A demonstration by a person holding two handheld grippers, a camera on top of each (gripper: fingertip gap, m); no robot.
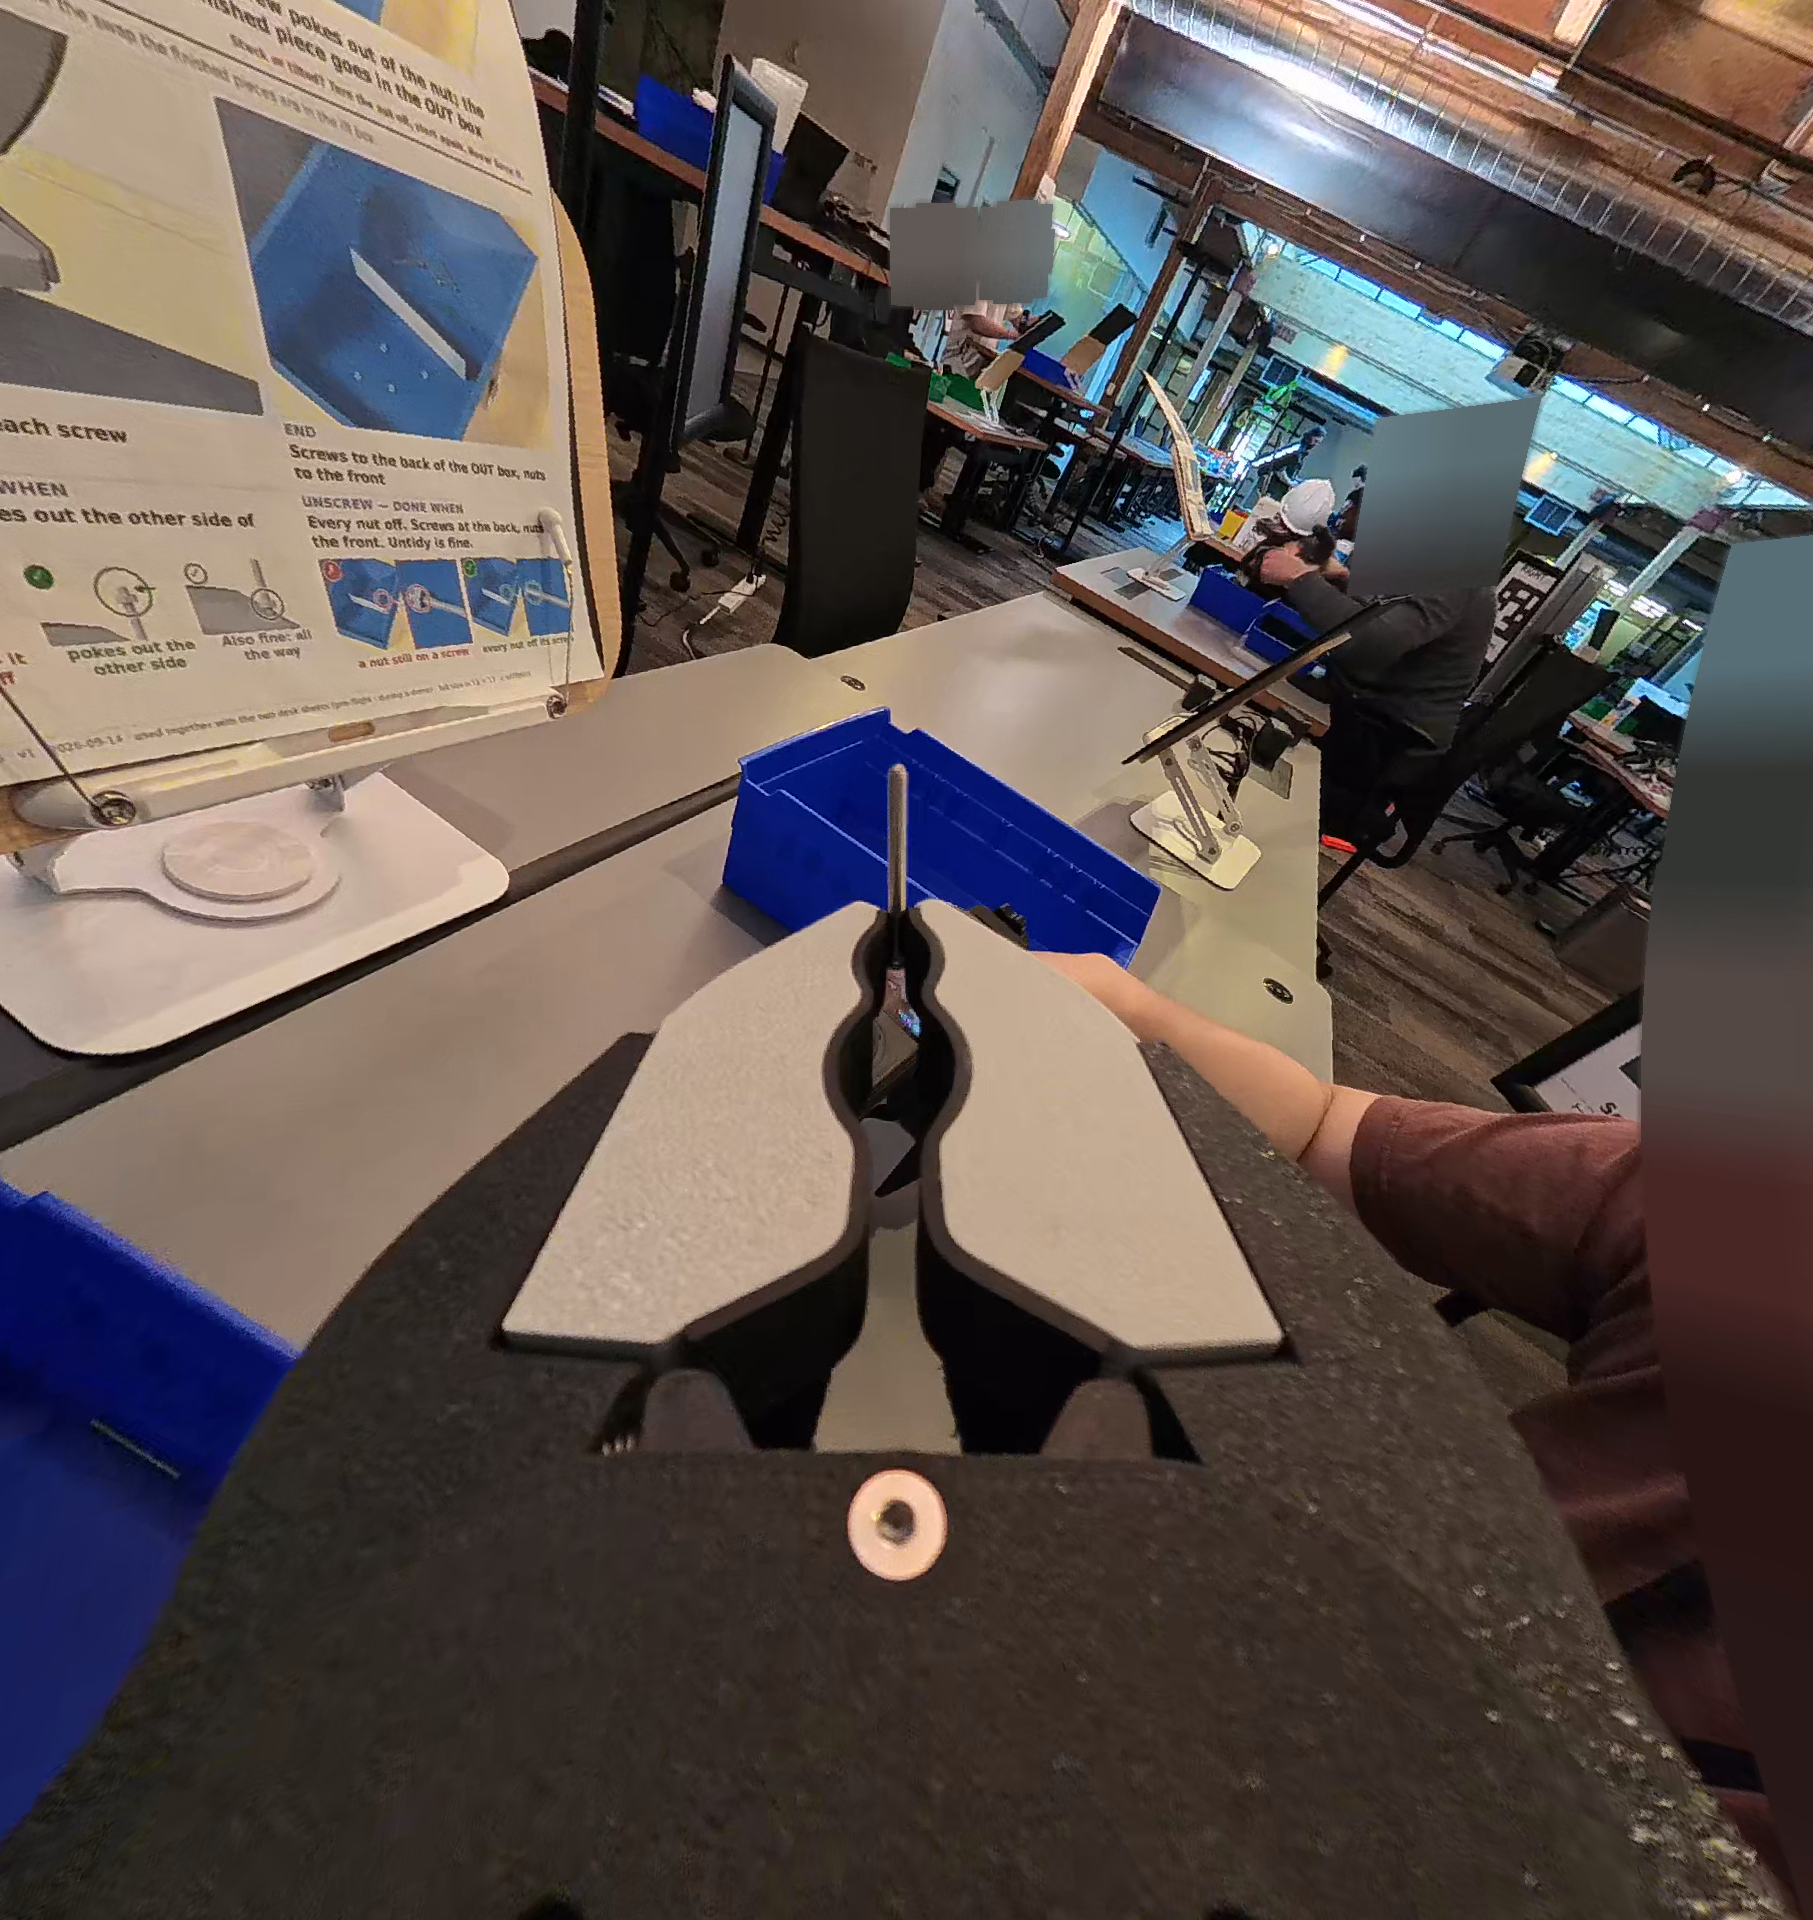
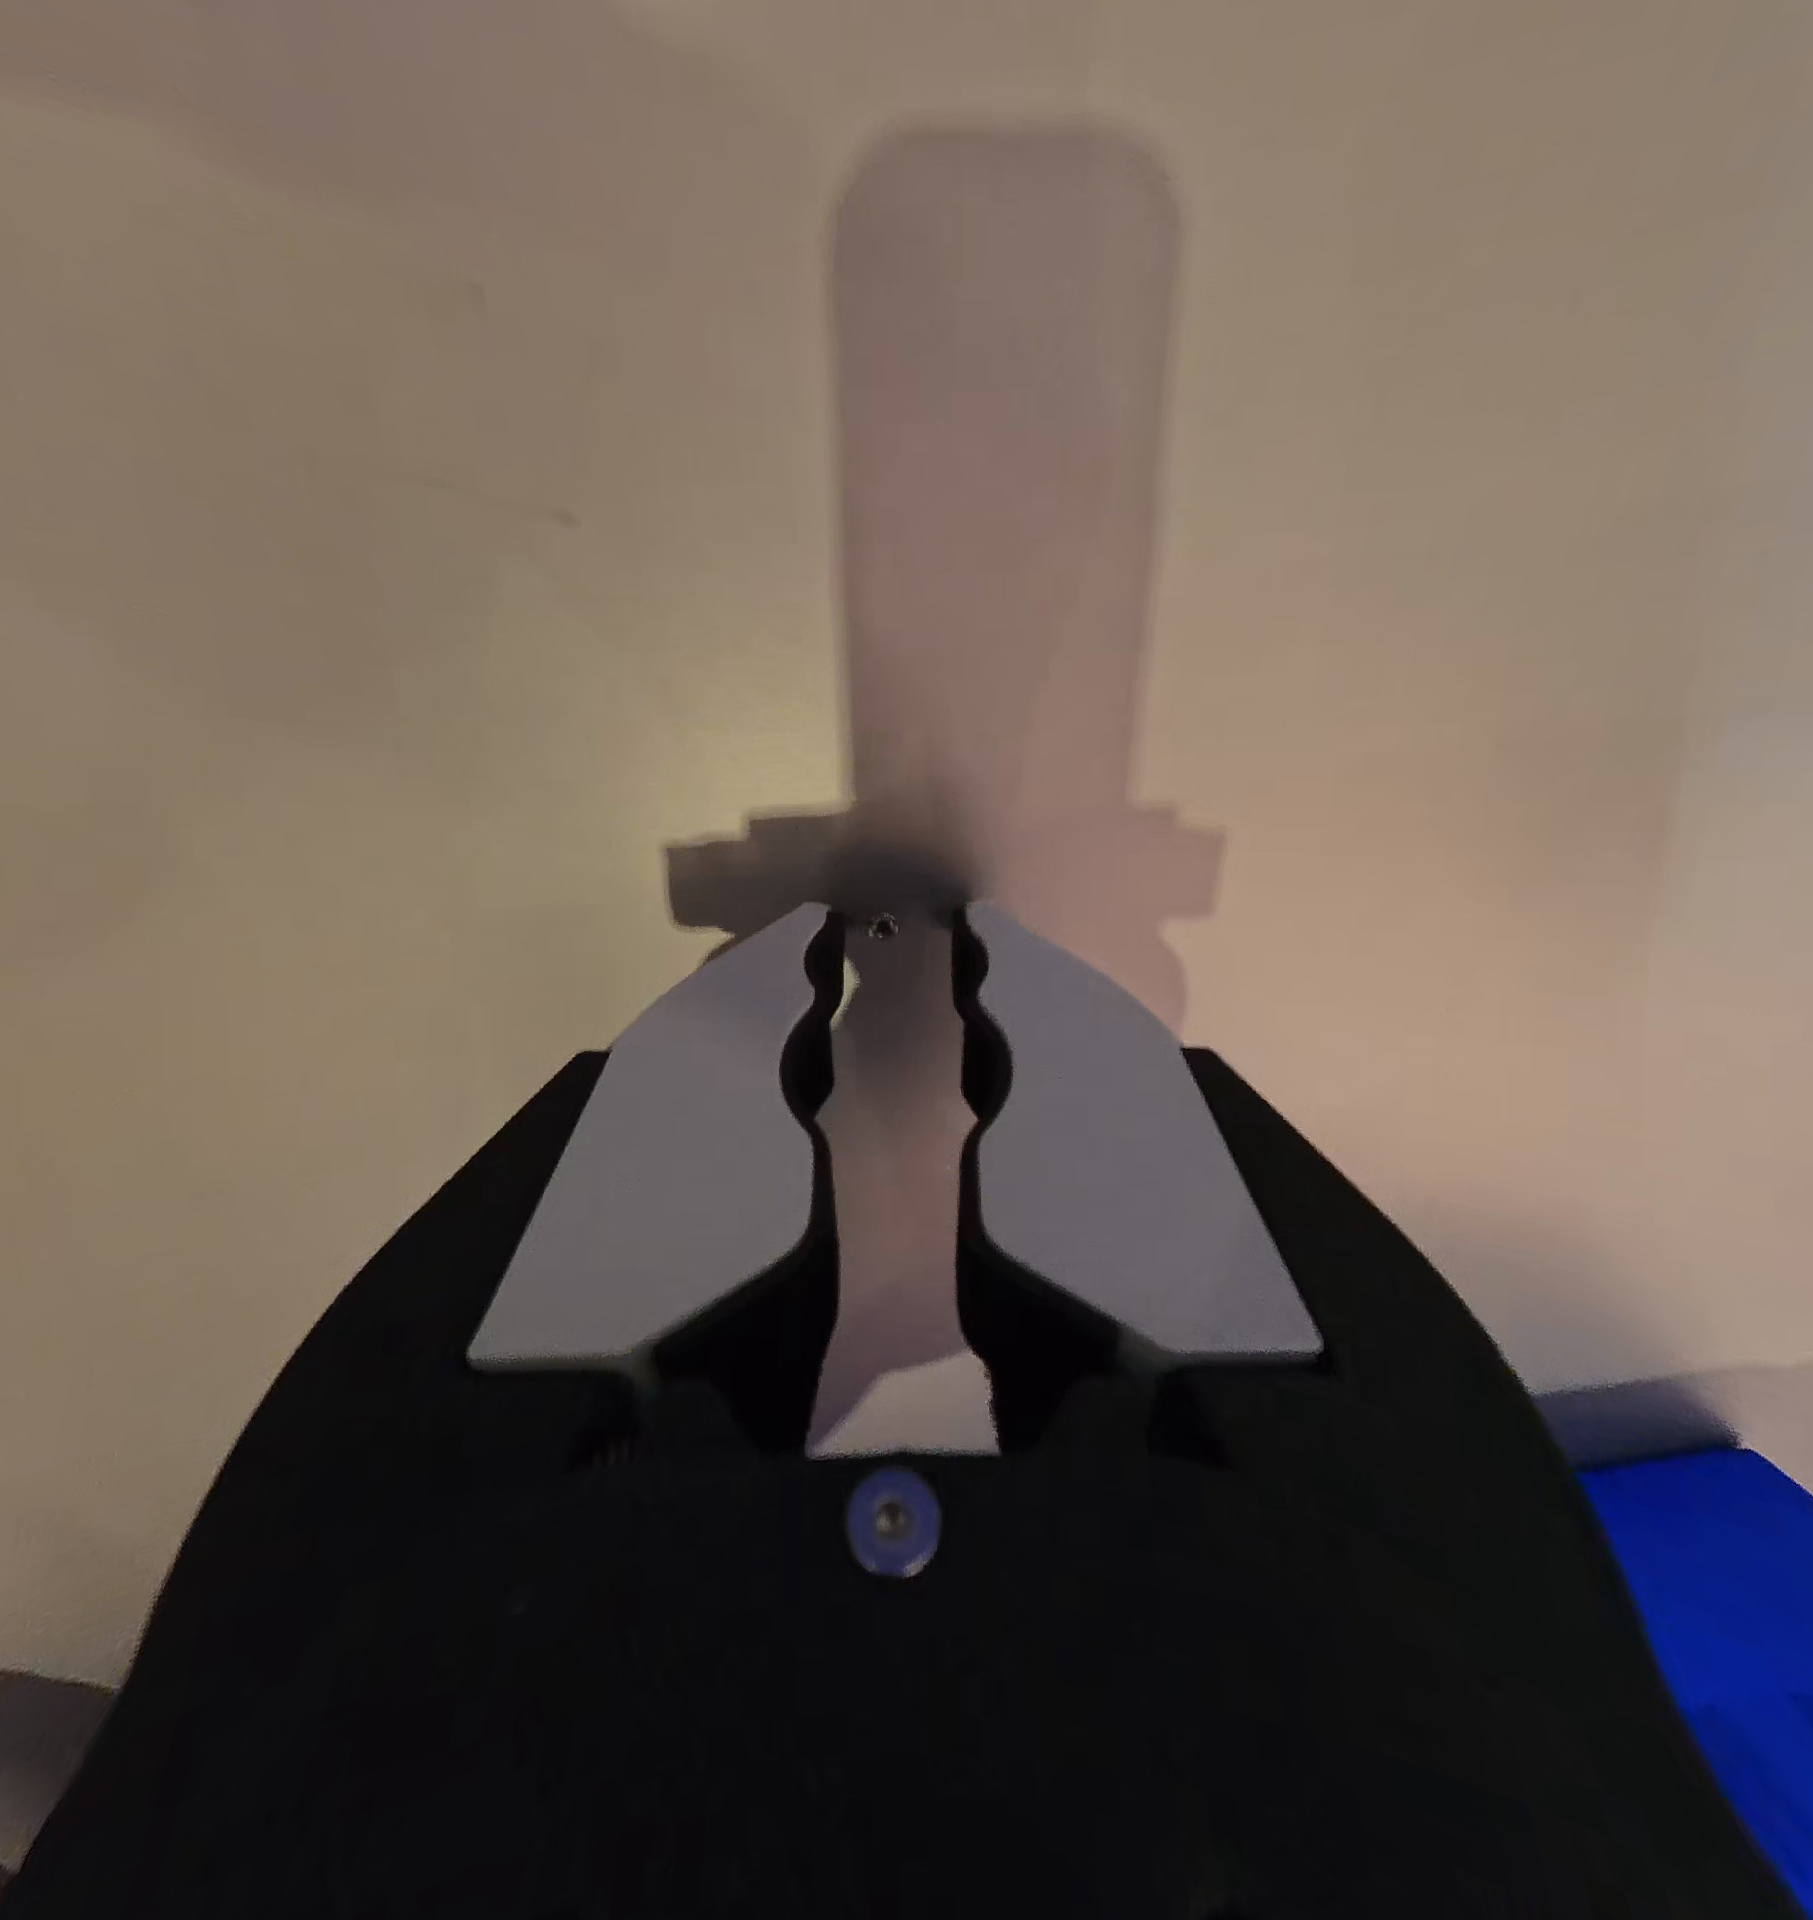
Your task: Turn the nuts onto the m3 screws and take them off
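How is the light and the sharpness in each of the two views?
Left wrist view: bright and sharp, wide-angle bending at the edges, the screw clear in the shut left tool. Right wrist view: dim, soft, the right tool casting a large shadow on a pale surface.

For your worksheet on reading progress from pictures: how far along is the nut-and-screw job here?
Done: nothing that can be confirmed. In hand: the left gripper is shut on a screw that sticks up bare above a blue bin; the right gripper, open, hangs over a small nut on a pale surface. Left: gripping the nut, then threading it.
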